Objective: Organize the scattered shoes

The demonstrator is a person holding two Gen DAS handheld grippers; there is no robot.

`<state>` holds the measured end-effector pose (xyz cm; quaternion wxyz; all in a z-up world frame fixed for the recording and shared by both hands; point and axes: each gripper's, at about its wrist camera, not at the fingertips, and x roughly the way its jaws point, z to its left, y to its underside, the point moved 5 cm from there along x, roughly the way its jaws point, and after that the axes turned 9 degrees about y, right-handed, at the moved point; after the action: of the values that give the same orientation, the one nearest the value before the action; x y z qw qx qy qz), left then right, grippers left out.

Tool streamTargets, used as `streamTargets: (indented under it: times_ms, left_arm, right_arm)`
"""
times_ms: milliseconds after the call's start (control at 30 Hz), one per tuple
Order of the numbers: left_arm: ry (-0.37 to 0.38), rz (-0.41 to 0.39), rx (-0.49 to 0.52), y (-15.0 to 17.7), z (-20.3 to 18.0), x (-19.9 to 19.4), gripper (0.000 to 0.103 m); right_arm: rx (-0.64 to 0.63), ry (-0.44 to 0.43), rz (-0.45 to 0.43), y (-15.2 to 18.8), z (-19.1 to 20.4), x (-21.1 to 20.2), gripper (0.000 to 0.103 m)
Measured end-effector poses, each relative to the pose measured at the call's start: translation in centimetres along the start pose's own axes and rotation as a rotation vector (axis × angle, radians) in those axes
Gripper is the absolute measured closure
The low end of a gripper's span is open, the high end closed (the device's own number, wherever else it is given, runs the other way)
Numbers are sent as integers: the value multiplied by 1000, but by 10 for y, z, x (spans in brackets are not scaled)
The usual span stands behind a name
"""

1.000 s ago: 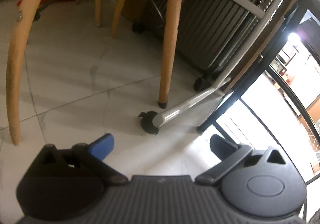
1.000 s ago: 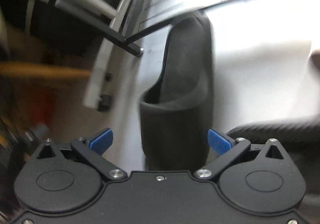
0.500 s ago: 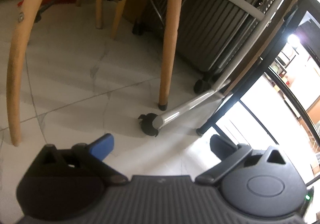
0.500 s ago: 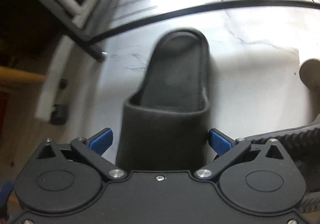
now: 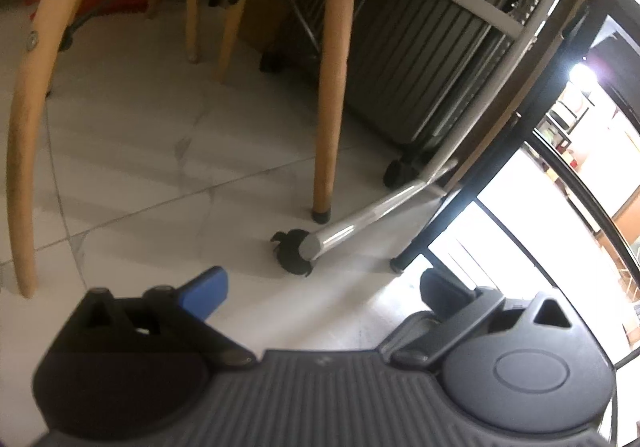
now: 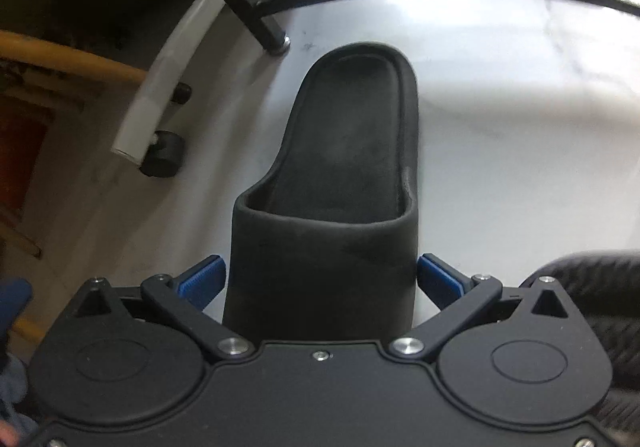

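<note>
In the right wrist view a black slide sandal [image 6: 344,167] lies on the pale floor, heel pointing away. My right gripper [image 6: 320,279] straddles its strap end, blue pads [image 6: 436,279] wide apart on either side, at or just off its sides. A second dark ribbed shoe [image 6: 592,287] shows at the right edge. My left gripper [image 5: 320,287] is open and empty above the floor, with no shoe in its view.
In the left wrist view wooden chair legs [image 5: 332,87], a metal frame tube with a caster [image 5: 296,255], a ribbed grey suitcase [image 5: 420,59] and a black table leg [image 5: 436,231] stand ahead. The caster [image 6: 164,155] and black leg [image 6: 256,15] show left of the sandal.
My right gripper has moved in over the sandal, so its strap end now fills the space between the pads. The left gripper has barely shifted.
</note>
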<state>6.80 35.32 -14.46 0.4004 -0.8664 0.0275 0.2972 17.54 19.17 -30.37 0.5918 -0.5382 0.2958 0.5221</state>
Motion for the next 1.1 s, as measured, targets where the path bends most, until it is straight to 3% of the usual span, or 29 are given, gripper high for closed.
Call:
streamTargets:
  times_ms: [133,200,267,400,567,667,767,867,967,1033,1100]
  left_arm:
    - [-4,5,20,1,-2,1,0]
    - [-6,7,19,2,-1,1,0]
    - [-12,12,22,2,-2,2,1]
    - [-26,23,43,2,-5,2,1]
    - [-65,45,82,4,-12,4,1]
    - [-74,61,172,9,-29,3,1]
    - [-57,61,238,17,-51,2,1]
    - [-29,71,203,45,-81,-8,1]
    - [46,166,216,92,-114,-14,1]
    - [84,254,295,140,-144,-17,1]
    - [111,293,391,172,-166,-22,1]
  right_arm:
    - [46,-35,58,-5,-6,3,0]
    - [102,-82,33,-9,-17,-9,0]
    - [135,-129,-26,-12,-34,-36,0]
    - [139,-130,-143,-17,-68,-86,0]
    - [93,-48,-321,-1,-122,-159,0]
    - [59,26,-421,20,-154,-201,0]
    - [80,29,-489,41,-183,-234,0]
    - [121,9,-537,59,-214,-264,0]
    - [151,3,-575,69,-236,-281,0]
    - [176,-3,-613,76,-252,-291,0]
    - [209,-12,-658,85,-271,-301,0]
